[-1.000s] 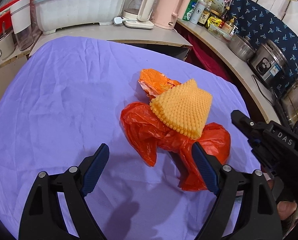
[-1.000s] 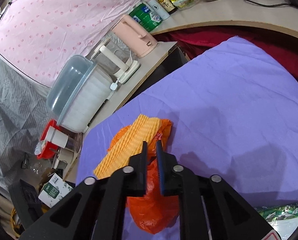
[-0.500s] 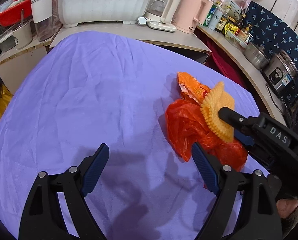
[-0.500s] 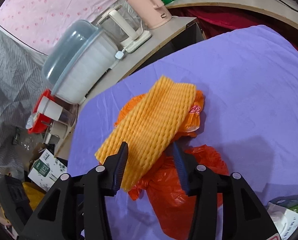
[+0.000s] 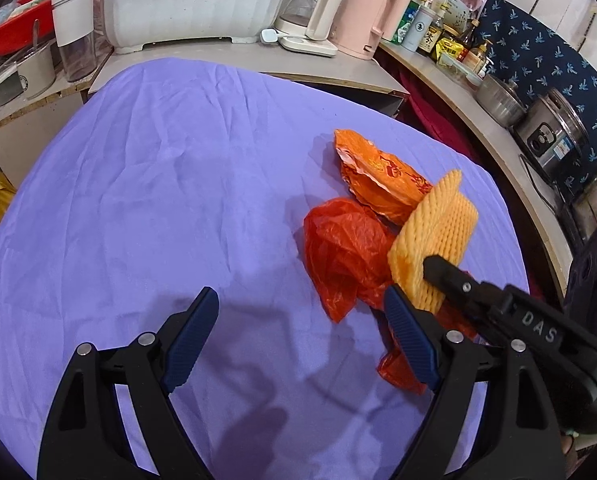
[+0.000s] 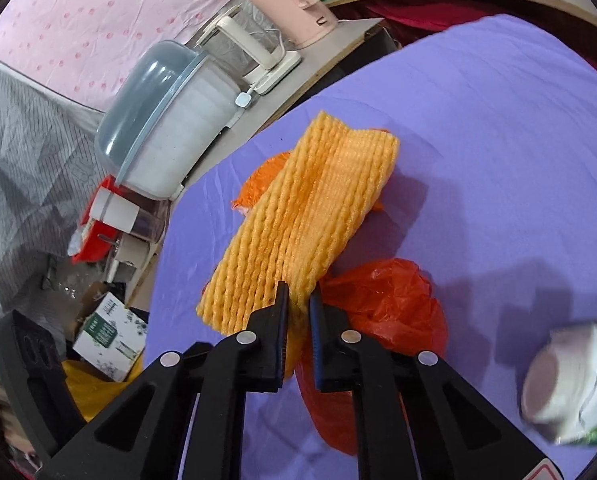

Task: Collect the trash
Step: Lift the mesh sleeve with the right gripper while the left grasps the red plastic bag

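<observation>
Purple cloth covers the table, and a cluttered counter behind it carries a white lidded tub, a clear jug kettle and a pink kettle. Taking the red plastic bag as the landmark: it lies crumpled on the cloth, with an orange wrapper just beyond it toward the counter and a yellow foam fruit net over its near-right side. The right gripper has its fingers pinched narrow on the net's lower edge, and the net tilts up from that grip, so most of it appears raised off the bag, though I cannot tell whether its far end touches the wrapper. The left gripper hovers on the near side of the bag with its blue-padded fingers spread wide and holding nothing; its right finger overlaps the bag's trailing edge in the left wrist view, but whether it touches is unclear. A blurred white and green carton sits to the right of the bag in the right wrist view. The step in hand looks like the first pickup: the net is gripped, the bag and wrapper not yet gathered. Next, I judge, the net needs carrying into the bag, which would call for the left gripper to catch an edge of the thin film and hold its mouth open. No bin is visible.
</observation>
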